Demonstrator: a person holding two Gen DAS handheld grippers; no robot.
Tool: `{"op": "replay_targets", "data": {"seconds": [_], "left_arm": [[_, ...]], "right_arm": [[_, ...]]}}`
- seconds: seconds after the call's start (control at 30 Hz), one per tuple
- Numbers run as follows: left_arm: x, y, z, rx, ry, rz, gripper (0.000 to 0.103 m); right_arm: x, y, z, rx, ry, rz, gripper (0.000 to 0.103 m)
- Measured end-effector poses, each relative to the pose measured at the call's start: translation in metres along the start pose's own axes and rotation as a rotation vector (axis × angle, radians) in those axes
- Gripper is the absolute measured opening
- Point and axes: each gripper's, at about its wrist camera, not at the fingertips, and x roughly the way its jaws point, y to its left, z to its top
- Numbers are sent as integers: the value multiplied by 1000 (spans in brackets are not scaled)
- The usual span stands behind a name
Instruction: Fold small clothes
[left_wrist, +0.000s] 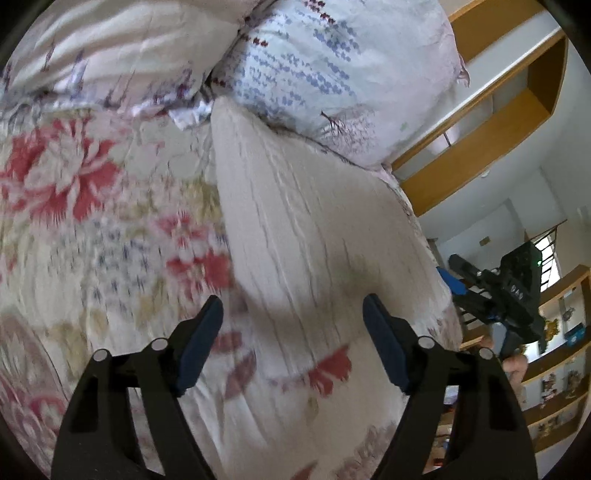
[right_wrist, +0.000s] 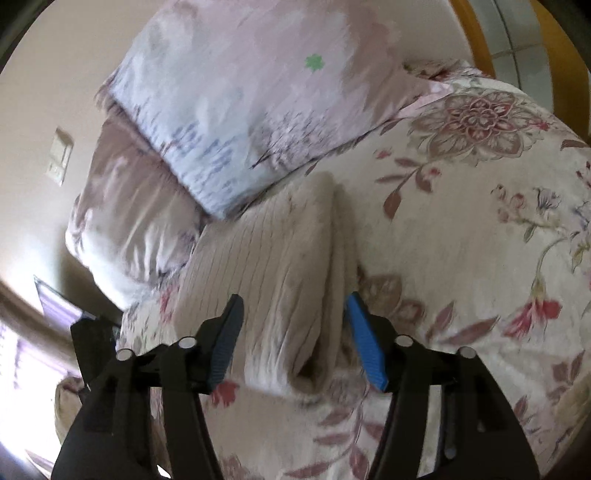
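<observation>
On the left, the left claw (left_wrist: 291, 321) hangs released over the bed (left_wrist: 92, 229), its two dark pads spread wide with nothing between them. Below and ahead of it lies the beige ribbed garment (left_wrist: 295, 221), stretched from about 6 o'clock up to 12 o'clock in that view, where its far end tucks against the pale printed pillow (left_wrist: 332, 66). It rests flat on the floral bedspread, probably because the soft surface gives a broad place for pressing folds.

Further right, the right claw (right_wrist: 293, 325) is likewise released, blue pads apart, straddling the near end of the same garment (right_wrist: 280, 266) without clearly touching it. From this side the cloth looks already doubled: layered edges run along its 3 o'clock side and a rolled opening faces the claw at 6 o'clock. I judge the fold is largely made, and the open claws suggest either a fresh grasp or a letting-go.
</observation>
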Motion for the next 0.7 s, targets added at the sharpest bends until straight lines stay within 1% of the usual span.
{"op": "replay_targets", "data": {"seconds": [0.07, 0.1, 0.13, 0.17, 0.2, 0.23, 0.27, 0.33, 0.37, 0.43, 0.5, 0.57, 0.6, 0.63, 0.7], "left_arm": [[1, 3, -5, -24, 15, -8, 63], [3, 4, -7, -32, 23, -12, 60], [5, 4, -10, -38, 32, -17, 55], [8, 5, -11, -42, 42, -21, 47], [12, 5, -13, -48, 56, -26, 43], [14, 6, -15, -49, 67, -28, 36], [15, 7, -16, -45, 65, -22, 28], [13, 8, -15, -39, 64, -30, 20], [12, 9, -15, -43, 64, -40, 19], [9, 9, -15, -25, 66, -47, 17], [8, 6, -17, 1, 69, -39, 16], [9, 7, -21, 20, 77, -29, 15], [10, 9, -23, 21, 82, -29, 15], [11, 11, -24, 19, 85, -31, 15], [11, 17, -23, 4, 93, -48, 16]], "right_arm": [[0, 6, -7, -28, 6, 1, 51], [2, 10, -11, -53, 8, -8, 49], [2, 11, -13, -69, 12, -24, 45], [7, 11, -15, -84, 22, -53, 32], [11, 12, -17, -97, 34, -73, 20], [14, 12, -19, -110, 41, -81, 12], [13, 13, -20, -119, 27, -93, 12], [1, 17, -18, -145, -42, -102, 11], [-7, 19, -17, -155, -76, -102, 11], [-15, 22, -16, -174, -114, -122, 11], [-11, 21, -17, -195, -107, -175, 10], [3, 13, -22, -214, -61, -277, 10], [9, 8, -26, -212, -42, -300, 10], [17, -2, -29, -192, -16, -315, 10], [22, -13, -32, -154, -9, -293, 11]]}}
